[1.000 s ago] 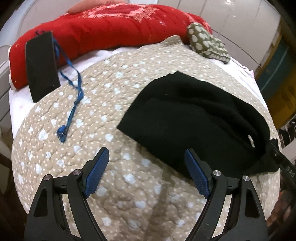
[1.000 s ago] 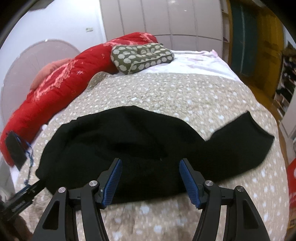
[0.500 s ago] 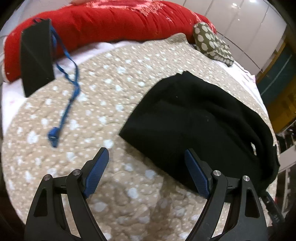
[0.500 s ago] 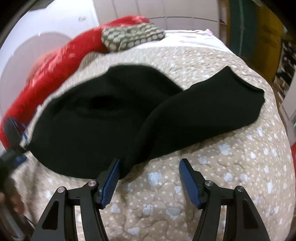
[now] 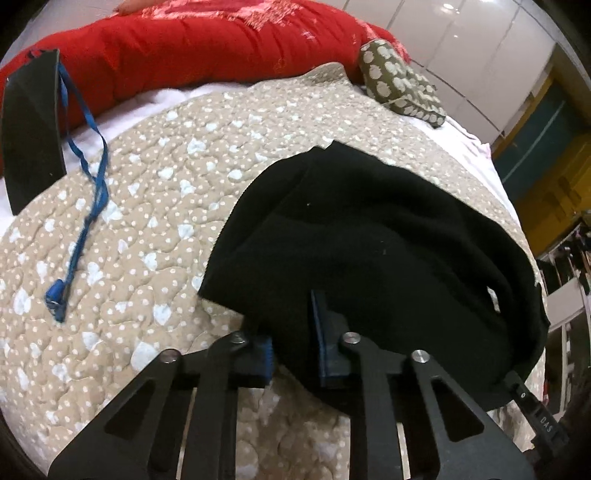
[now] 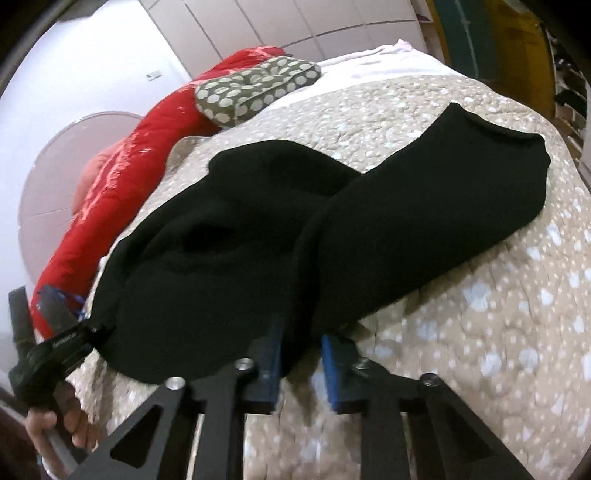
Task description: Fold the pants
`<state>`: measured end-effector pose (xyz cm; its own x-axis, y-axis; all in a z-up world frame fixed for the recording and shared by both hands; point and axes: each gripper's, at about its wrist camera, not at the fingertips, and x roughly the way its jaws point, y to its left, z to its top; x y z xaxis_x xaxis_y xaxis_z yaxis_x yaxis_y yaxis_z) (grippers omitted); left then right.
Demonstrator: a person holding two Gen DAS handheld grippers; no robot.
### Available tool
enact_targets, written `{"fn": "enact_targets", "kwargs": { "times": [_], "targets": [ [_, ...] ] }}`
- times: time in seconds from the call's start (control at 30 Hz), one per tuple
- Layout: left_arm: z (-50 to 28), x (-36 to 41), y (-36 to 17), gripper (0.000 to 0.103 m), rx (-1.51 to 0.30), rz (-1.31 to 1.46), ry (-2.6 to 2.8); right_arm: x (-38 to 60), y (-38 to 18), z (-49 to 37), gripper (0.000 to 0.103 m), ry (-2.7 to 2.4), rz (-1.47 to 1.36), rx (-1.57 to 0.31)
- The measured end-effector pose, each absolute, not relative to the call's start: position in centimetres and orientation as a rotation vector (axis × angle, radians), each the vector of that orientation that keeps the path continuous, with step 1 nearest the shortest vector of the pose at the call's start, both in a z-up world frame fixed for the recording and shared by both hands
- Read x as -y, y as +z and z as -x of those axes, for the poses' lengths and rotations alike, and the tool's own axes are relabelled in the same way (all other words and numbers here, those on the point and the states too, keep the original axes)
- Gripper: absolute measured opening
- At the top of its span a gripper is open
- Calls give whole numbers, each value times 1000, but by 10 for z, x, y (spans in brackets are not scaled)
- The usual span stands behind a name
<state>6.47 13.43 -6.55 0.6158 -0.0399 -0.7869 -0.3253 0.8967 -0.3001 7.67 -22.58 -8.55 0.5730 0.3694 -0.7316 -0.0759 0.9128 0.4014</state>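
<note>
Black pants [image 5: 369, 236] lie bunched on a beige dotted quilt [image 5: 166, 206]. My left gripper [image 5: 291, 332] is shut on the near edge of the pants, the cloth pinched between its blue pads. In the right wrist view the pants [image 6: 258, 236] lie with one leg [image 6: 443, 206] stretched to the right. My right gripper [image 6: 299, 354] is shut on the near edge of the pants where the leg meets the body. The left gripper's body [image 6: 70, 343] shows at the left edge of that view, at the pants' far corner.
A red duvet [image 5: 184, 40] and a green dotted cushion [image 5: 399, 85] lie at the head of the bed. A black flat case [image 5: 31, 129] with a blue lanyard [image 5: 85, 206] lies at the left on the quilt. Wardrobe doors [image 6: 314, 18] stand behind.
Both grippers were open above the quilt. They moved forward onto the near edge of the pants and closed on the cloth.
</note>
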Motion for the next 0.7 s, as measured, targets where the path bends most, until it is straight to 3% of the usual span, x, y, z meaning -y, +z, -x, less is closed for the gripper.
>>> {"fn": "enact_targets", "kwargs": {
  "times": [0.2,0.37,0.43,0.5,0.57,0.7],
  "targets": [
    [-22,-147,-38,13,-838,406,145,211,-68,-36,10,376,-305,-919],
    [-18,-151,-69,14,-937,393,188,200,-97,-20,12,379,-250,-992],
    [-15,-154,-70,16,-930,415,180,217,-92,-23,25,395,-345,-996],
    [-13,-155,-69,20,-928,425,185,233,-71,-28,50,327,-332,-931],
    [-14,-154,-69,20,-936,427,193,240,-56,-33,59,288,-300,-865],
    [-16,-149,-68,20,-935,399,210,229,-38,-60,59,228,-203,-879]
  ]
}}
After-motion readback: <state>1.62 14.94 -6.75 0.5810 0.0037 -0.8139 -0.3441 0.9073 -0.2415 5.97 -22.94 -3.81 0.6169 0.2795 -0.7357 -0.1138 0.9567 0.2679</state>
